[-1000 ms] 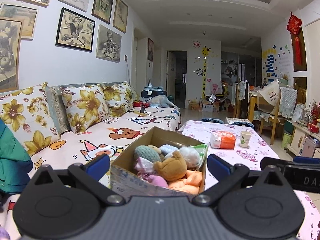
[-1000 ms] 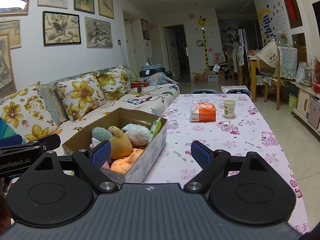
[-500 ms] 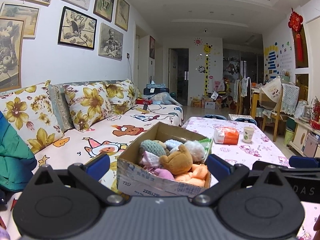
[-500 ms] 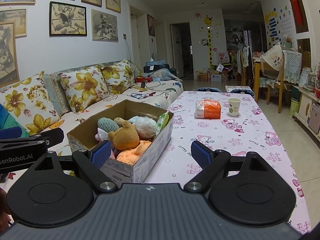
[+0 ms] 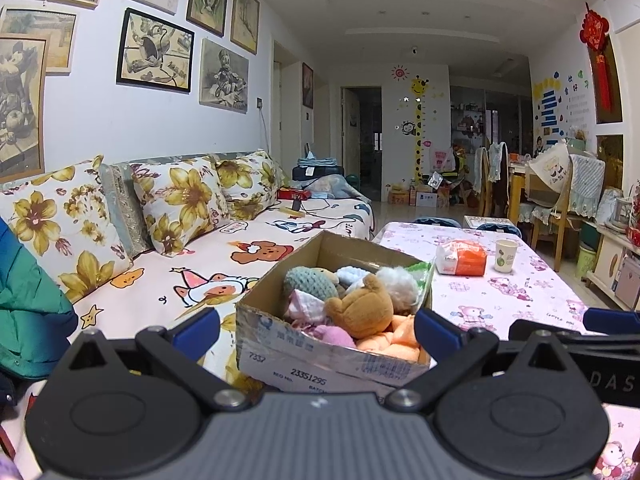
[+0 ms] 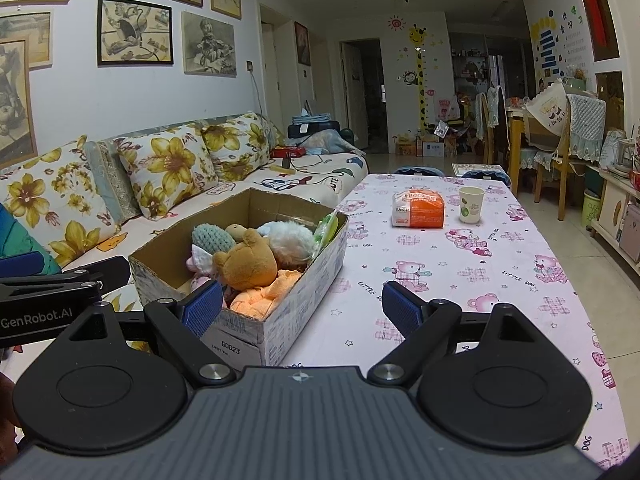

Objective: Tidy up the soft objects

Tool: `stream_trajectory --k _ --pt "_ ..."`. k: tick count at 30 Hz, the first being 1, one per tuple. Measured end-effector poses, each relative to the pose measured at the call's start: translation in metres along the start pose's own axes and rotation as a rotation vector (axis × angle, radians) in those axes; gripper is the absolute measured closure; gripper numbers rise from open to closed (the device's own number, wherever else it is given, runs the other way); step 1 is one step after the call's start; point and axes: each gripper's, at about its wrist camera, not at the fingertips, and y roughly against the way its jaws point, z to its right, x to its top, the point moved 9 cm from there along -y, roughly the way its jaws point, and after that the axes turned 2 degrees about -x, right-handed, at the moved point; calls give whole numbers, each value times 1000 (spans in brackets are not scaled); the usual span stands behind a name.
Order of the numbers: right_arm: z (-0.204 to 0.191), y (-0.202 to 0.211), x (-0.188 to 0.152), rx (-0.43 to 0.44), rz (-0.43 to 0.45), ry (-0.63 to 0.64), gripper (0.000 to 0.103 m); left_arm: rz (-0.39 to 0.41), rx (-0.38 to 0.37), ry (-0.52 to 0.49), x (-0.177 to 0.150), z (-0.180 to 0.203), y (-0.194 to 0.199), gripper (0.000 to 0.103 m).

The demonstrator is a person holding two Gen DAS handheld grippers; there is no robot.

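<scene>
So both grippers are hanging wide apart, gripping nothing.
Cardboard box of plush toys is sitting on the table edge.

Cardboard box near wall: printed "7337" and "23351295" in the left wrist view; its corner in the right wrist view reads "G0023". Left claw's arm, seen from the right wrist, carries white lettering "GenRobot.AI"; the right claw's body, seen from the left wrist, shows "DAS", cut off at the frame edge. Tabletop cloth is printed "LITTLE DOG" among pink bears; the orange packet's lettering is too small to read.
</scene>
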Motion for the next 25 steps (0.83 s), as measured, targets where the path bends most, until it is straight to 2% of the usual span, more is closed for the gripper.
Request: stream_trajectory --k 18,21,25 --pt "12 -15 -13 23 -36 -48 0 -61 -14 -2 -15 11 -21 1" --pt "20 -22 -17 28 -50 -68 0 -82 -32 7 -17 20 -30 1" --pt "50 -31 -14 -27 -47 -110 0 -88 -62 -16 -17 47 -40 1"
